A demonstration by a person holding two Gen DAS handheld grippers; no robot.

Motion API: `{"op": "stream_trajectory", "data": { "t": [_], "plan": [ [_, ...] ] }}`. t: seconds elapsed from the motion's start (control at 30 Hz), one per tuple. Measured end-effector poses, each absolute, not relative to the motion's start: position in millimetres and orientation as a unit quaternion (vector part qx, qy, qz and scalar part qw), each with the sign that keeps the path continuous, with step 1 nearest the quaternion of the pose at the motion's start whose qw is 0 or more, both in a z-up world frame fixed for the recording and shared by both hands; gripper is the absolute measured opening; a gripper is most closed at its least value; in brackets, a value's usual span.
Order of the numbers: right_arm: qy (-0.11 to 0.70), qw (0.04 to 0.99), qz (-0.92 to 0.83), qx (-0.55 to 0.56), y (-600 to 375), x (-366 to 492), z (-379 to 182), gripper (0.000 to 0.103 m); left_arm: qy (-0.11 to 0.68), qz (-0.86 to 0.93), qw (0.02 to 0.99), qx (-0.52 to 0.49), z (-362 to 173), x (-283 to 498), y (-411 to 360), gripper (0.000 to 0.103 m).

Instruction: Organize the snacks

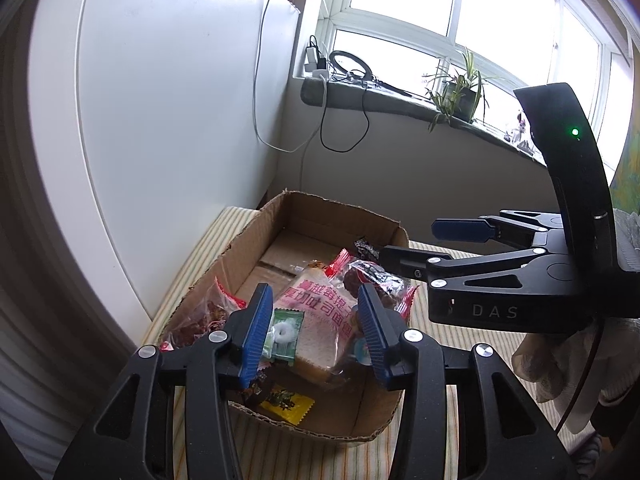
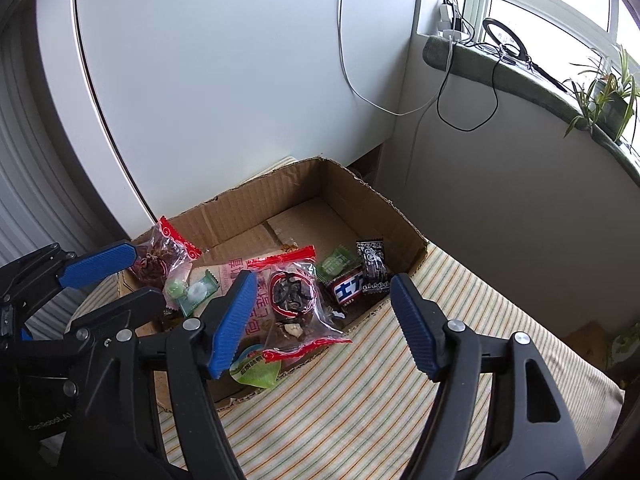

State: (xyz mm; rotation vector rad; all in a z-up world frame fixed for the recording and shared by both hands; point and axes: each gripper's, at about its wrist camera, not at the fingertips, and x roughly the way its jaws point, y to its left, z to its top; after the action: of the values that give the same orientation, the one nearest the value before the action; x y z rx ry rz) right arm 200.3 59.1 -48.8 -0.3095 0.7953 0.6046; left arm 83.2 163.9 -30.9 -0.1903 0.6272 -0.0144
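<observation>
Left wrist view: my left tongs (image 1: pixel 316 330) stand apart over the near end of the cardboard box (image 1: pixel 256 236), nothing pressed between the blue pads; behind the gap lie a sliced-bread packet (image 1: pixel 320 312) and a green-wrapped ring candy (image 1: pixel 285 336). A yellow packet (image 1: pixel 286 402) sits at the box's near wall. My right tongs (image 1: pixel 408 244) reach in from the right, spread wide and empty. Right wrist view: right tongs (image 2: pixel 324 324) parted above the box's near edge, gripping nothing. Inside the box: a clear red-trimmed packet (image 2: pixel 292 304), a black candy (image 2: pixel 373 266), a green sachet (image 2: pixel 335 266). The box rests on a striped cloth (image 2: pixel 360 400).
</observation>
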Motion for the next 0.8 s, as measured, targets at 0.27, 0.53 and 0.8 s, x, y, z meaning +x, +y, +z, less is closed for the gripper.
{"op": "stream_trajectory", "data": {
  "t": [0.27,0.53,0.8],
  "plan": [
    [0.368,0.873,0.291,-0.134,45.7,183.0,-44.8,0.082,0.304,0.006,0.947,-0.099,-28.1,69.9,167.8,0.059],
    [0.346,0.886,0.281,-0.13,28.7,155.6,-35.5,0.082,0.298,0.028,0.949,-0.093,-21.5,53.9,166.4,0.07],
    [0.322,0.903,0.26,-0.118,-1.3,121.5,-29.8,0.082,0.291,0.051,0.953,-0.075,-13.5,33.7,154.7,0.08]
  ]
}}
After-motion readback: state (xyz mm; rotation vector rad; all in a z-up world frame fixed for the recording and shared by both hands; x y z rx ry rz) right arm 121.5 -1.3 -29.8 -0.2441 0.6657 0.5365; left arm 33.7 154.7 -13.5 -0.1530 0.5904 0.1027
